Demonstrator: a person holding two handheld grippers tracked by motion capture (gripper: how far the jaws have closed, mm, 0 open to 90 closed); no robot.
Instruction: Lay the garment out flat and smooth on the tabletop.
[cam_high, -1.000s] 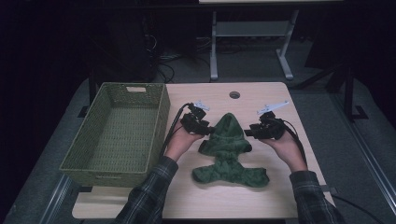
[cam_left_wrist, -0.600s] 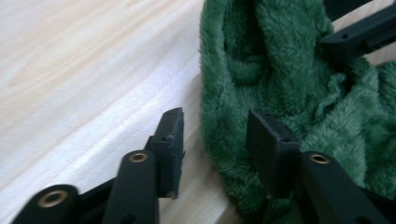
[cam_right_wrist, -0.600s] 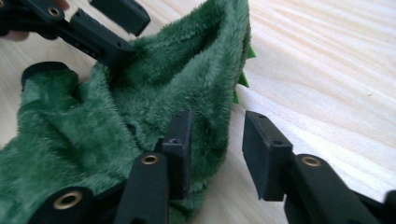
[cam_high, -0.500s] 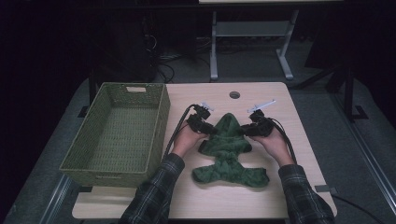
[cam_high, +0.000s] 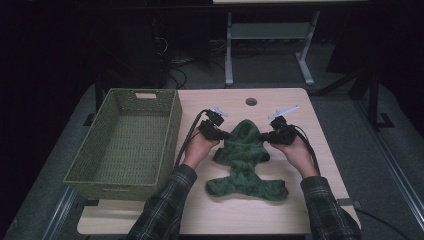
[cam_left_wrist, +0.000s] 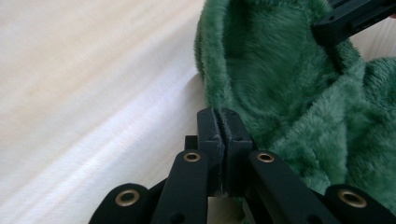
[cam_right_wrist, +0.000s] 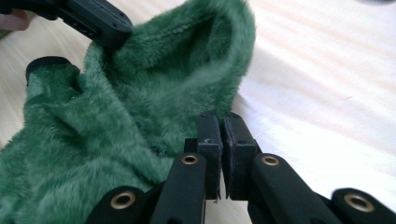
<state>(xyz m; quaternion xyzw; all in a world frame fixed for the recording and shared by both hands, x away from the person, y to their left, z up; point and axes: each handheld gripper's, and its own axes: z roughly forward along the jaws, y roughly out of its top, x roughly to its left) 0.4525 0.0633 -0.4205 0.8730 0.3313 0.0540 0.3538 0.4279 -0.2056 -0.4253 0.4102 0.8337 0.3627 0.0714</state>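
high view is dim, the room around the table (cam_high: 300, 107) sinking to near black at the upper corners and the left edge. both gripper views run far brighter: the tabletop washes out to white glare at left in one, at right in the other. close black tongs look soft, green fleece (cam_left_wrist: 299, 93) slightly blurred.

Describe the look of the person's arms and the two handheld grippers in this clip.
Both forearms wear dark plaid sleeves of a flannel-like cloth, and the hands are bare. The left gripper and right gripper are black, each with a pale plate on top and a black cable trailing back. Up close, the jaws are flat black bars on black link arms joined by brass-coloured rivets.
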